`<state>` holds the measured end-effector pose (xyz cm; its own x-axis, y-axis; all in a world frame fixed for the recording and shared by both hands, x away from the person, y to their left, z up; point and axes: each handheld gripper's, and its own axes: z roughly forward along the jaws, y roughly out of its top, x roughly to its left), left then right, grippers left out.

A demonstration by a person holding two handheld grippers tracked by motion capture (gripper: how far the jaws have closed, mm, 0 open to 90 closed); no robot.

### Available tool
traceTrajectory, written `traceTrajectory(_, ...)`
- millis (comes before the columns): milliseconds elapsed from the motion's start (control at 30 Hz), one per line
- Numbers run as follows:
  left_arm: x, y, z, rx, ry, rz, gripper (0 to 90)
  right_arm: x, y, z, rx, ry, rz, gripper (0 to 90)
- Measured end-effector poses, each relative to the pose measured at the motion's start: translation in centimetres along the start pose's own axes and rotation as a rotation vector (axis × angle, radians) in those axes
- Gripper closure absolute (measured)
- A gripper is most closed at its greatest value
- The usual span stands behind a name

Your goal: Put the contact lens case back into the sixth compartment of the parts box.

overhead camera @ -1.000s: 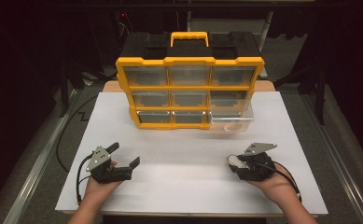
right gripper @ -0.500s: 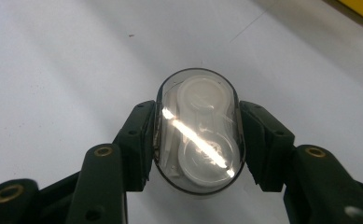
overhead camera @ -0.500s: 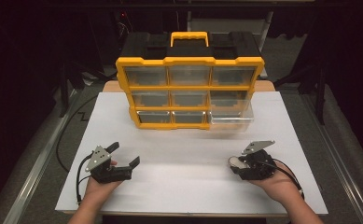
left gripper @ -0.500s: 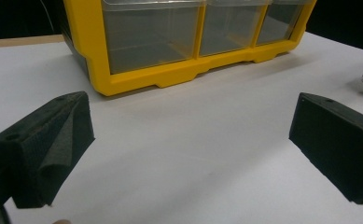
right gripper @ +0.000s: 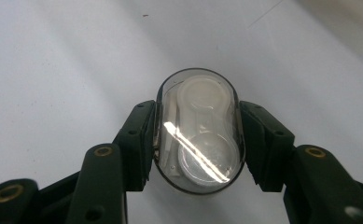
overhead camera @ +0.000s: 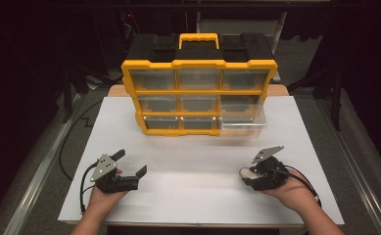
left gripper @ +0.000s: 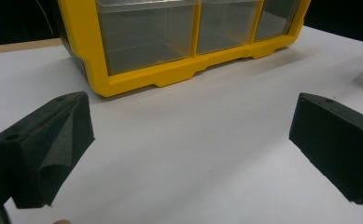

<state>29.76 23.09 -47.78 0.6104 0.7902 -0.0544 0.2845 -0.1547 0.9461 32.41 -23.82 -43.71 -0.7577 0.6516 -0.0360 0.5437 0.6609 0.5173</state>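
On the near left of the white table [overhead camera: 198, 205], the left gripper [overhead camera: 129, 171] is resting in the person's left hand [overhead camera: 102, 198], its matte black, wedge-shaped jaws spread wide with bare table showing between them in the left gripper view. A flat grey three-cornered plate is sitting on top of it and a black cable is looping out to its left.

At the far middle, a yellow-framed organizer [overhead camera: 198, 90] is standing upright, its front facing the person. It is showing three rows of three clear plastic drawers, a black top and a yellow carry handle. The bottom right drawer [overhead camera: 242, 125] is sticking out toward the person; the others are sitting flush. What the drawers are holding is too dim to tell.

On the near right, the right gripper [overhead camera: 249, 175] is lying low over the table in the person's right hand [overhead camera: 293, 193]. Its jaws are pinching a small oval case [right gripper: 198, 130] of smoky clear plastic by its long sides. Two round white cups are showing through the glossy lid, which is catching a bright streak of light. The case is sitting well apart from the organizer.
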Motion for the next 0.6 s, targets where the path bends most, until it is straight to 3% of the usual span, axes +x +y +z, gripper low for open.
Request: traceTrajectory(600, 0.0, 0.0, -0.1, 0.006, 0.004, 0.002, 0.9, 0.2, 1.1, -0.2, 0.096, 0.029, -0.049, 49.8)
